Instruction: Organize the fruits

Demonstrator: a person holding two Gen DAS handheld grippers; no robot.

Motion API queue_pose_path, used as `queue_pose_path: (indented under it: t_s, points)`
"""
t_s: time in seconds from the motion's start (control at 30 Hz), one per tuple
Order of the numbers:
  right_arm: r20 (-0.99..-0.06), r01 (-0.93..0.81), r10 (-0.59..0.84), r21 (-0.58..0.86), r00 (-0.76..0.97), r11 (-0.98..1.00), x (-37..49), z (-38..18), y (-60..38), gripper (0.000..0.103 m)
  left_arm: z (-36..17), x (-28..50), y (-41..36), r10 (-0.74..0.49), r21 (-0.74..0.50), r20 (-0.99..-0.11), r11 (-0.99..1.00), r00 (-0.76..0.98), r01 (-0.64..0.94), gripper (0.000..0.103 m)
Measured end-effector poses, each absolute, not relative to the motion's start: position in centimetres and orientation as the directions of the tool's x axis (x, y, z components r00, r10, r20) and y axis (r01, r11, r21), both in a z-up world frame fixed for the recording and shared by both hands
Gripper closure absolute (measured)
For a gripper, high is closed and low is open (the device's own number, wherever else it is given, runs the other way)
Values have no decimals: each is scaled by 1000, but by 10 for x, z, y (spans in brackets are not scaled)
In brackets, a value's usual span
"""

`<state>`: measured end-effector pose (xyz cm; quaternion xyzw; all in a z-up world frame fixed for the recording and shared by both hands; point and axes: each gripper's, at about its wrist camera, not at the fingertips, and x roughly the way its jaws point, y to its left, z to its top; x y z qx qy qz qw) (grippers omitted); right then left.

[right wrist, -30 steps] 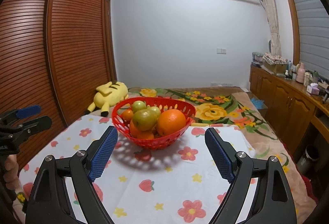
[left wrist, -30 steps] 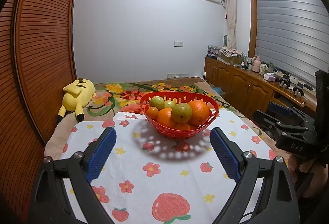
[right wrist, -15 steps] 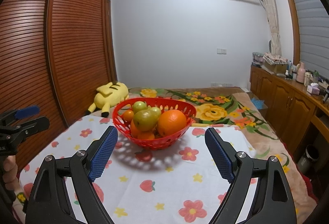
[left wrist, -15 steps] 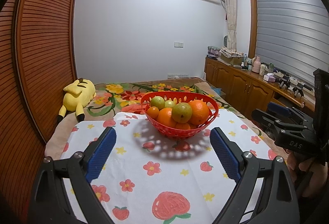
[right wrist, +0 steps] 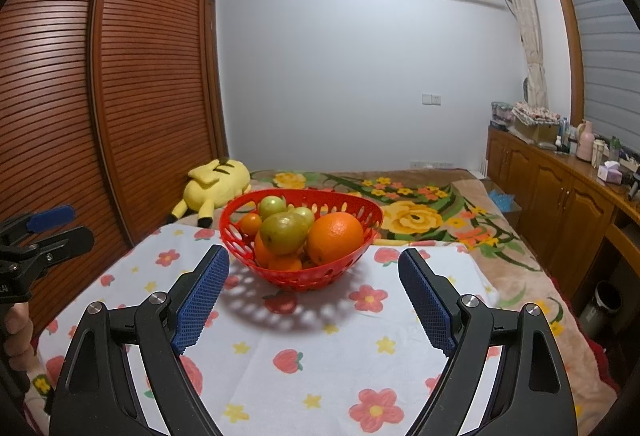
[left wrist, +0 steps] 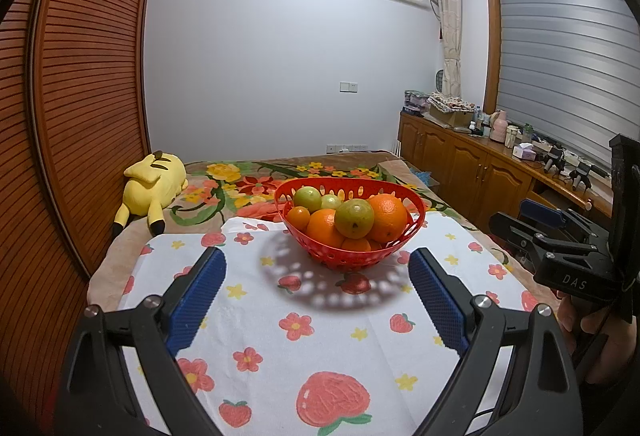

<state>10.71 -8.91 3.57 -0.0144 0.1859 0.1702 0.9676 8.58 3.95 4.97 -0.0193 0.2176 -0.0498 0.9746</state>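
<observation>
A red perforated basket (left wrist: 414,222) (right wrist: 236,236) stands on a white flowered cloth (left wrist: 280,316) (right wrist: 320,336). It holds several fruits: a large orange (left wrist: 386,212) (right wrist: 335,237), a green-brown pear (left wrist: 354,218) (right wrist: 285,228), smaller oranges (left wrist: 298,217) and green fruits (left wrist: 307,198). My left gripper (left wrist: 316,296) is open and empty, short of the basket. My right gripper (right wrist: 314,292) is open and empty, also short of it. Each gripper shows at the edge of the other's view: the right one (left wrist: 552,236), the left one (right wrist: 40,232).
A yellow plush toy (left wrist: 154,182) (right wrist: 214,186) lies on a flowered blanket (left wrist: 240,184) behind the cloth. A slatted wooden wardrobe (left wrist: 80,116) stands at the left. Wooden cabinets (left wrist: 460,168) with clutter run along the right wall.
Both grippers have moved slightly nearer the basket and stay open. The fruits have not moved.
</observation>
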Motion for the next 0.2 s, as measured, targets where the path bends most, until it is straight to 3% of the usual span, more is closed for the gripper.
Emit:
queue_pose_path:
  t_s: [0.2]
  points:
    - [-365,-334,324,35,873,942,107,36,-89,15,49,86,40,-107,-59,-422,994,900,90,9]
